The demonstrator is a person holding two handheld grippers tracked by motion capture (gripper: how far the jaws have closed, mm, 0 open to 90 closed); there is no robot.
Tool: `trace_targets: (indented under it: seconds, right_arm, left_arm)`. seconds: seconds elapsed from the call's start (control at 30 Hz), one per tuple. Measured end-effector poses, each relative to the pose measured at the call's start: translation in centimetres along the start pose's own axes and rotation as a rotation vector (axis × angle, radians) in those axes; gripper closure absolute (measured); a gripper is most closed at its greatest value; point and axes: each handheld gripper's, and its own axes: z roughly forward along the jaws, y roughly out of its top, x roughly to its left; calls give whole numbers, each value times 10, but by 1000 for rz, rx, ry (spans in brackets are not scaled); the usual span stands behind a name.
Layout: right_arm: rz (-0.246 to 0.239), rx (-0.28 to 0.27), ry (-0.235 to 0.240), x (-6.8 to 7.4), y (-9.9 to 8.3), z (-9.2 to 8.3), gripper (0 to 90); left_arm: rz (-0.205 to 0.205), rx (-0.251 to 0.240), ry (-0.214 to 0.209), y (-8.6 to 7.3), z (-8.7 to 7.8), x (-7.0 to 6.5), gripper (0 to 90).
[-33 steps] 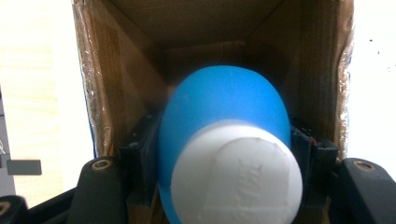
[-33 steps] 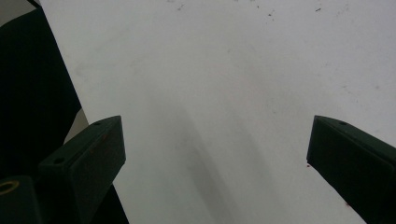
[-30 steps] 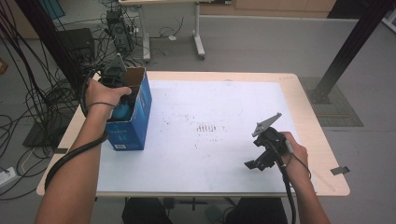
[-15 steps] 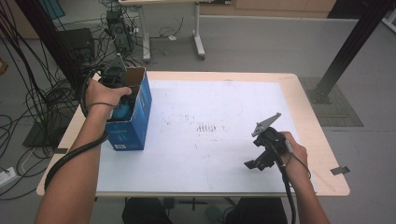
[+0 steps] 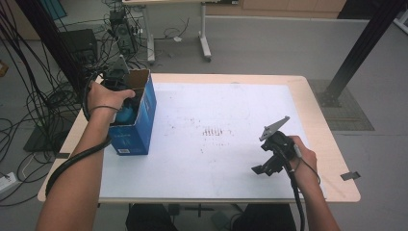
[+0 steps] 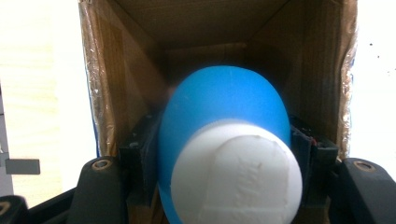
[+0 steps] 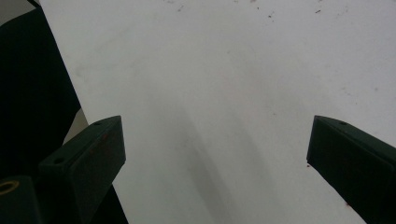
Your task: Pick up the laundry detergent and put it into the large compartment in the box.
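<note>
Left gripper (image 5: 126,96), jaws clamped on a blue white-capped bottle (image 6: 224,154), is holding it inside the open cardboard box (image 5: 137,120) at 9 o'clock on the surface (image 5: 216,159), likely needing release or a straight lift next, while right gripper (image 5: 267,166) is idling wide open, empty, at 4 o'clock.

Blue box (image 5: 133,126) on white table (image 5: 231,163)
</note>
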Motion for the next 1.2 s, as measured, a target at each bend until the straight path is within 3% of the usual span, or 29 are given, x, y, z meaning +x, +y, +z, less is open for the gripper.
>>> trace_targets:
  seconds: [0.97,1.2]
  right_arm:
    - [1,-1,2,-1,0,1,44]
    - [0,-2,1,-1,1,1,44]
  left_arm:
    - [4,3,7,1,0,-3,370]
    - [-3,1,9,2,-6,-3,327]
